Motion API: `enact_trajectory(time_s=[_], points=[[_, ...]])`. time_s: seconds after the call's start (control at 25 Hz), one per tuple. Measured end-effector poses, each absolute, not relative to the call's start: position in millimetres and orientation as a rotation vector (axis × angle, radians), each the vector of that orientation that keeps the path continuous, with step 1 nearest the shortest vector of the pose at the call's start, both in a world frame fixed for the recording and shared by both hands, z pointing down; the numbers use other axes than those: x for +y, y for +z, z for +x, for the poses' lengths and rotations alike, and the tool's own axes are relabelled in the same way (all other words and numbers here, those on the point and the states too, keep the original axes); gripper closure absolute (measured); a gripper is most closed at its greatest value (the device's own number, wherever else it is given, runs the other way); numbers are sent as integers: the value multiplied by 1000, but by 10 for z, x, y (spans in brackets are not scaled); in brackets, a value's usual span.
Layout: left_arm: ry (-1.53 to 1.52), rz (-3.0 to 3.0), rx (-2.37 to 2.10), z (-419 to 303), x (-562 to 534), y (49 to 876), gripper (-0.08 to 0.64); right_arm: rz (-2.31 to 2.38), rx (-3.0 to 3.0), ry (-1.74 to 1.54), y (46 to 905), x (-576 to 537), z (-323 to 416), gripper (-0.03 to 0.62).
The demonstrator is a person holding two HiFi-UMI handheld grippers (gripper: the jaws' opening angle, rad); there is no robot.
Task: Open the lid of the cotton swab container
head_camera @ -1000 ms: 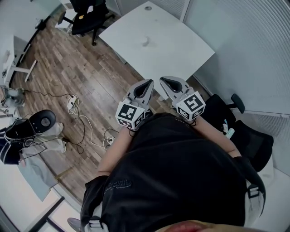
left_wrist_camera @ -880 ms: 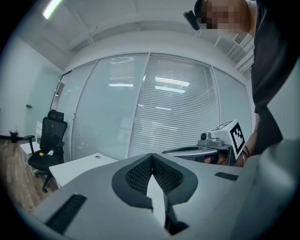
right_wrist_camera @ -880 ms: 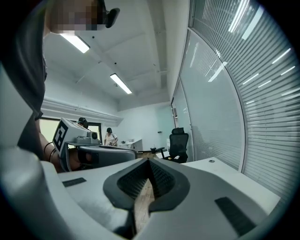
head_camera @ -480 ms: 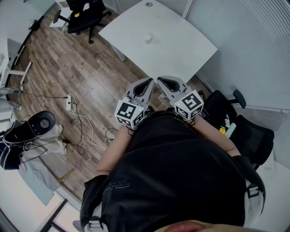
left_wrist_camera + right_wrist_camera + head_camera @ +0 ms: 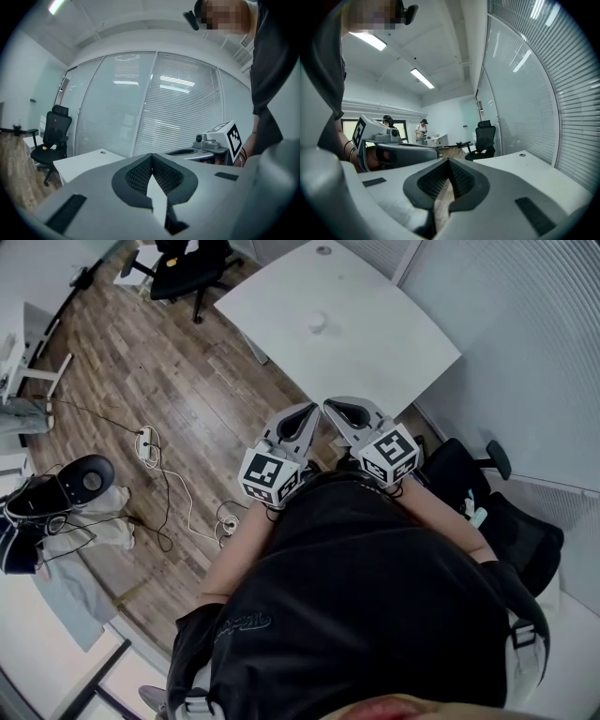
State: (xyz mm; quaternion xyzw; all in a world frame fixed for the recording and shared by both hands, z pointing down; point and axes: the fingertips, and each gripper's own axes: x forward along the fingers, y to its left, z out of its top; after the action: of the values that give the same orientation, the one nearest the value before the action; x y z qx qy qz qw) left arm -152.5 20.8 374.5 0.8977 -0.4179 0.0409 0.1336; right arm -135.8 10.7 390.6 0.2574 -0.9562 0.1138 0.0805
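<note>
I hold my left gripper (image 5: 307, 412) and right gripper (image 5: 335, 409) side by side near my chest, their tips just beside each other. Both pairs of jaws are pressed together, with nothing between them. Well ahead of both tips, a small white cotton swab container (image 5: 317, 322) sits on a white table (image 5: 375, 348); its lid is too small to make out. A black office chair (image 5: 190, 261) stands beyond, to the left.

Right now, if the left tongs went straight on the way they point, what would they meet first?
Probably the white table, which lies ahead of the shut left tongs; height is unclear, so they might pass above it to the blinds.
</note>
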Motion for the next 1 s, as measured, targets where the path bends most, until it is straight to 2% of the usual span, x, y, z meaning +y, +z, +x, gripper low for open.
enact_trajectory(time_s=[0.32,0.8,1.0], points=[[124,2567,-1277,-1376,-116,3728,545,720,-2872,334,3883,-223,-1151,569],[151,2565,-1316,-598,-610,3773,545,627,-2907,261,3861,-749,-498,569],[184,2538,-1309,-400,-715,3855,545,642,-2915,328,3924,-904,-284,569]])
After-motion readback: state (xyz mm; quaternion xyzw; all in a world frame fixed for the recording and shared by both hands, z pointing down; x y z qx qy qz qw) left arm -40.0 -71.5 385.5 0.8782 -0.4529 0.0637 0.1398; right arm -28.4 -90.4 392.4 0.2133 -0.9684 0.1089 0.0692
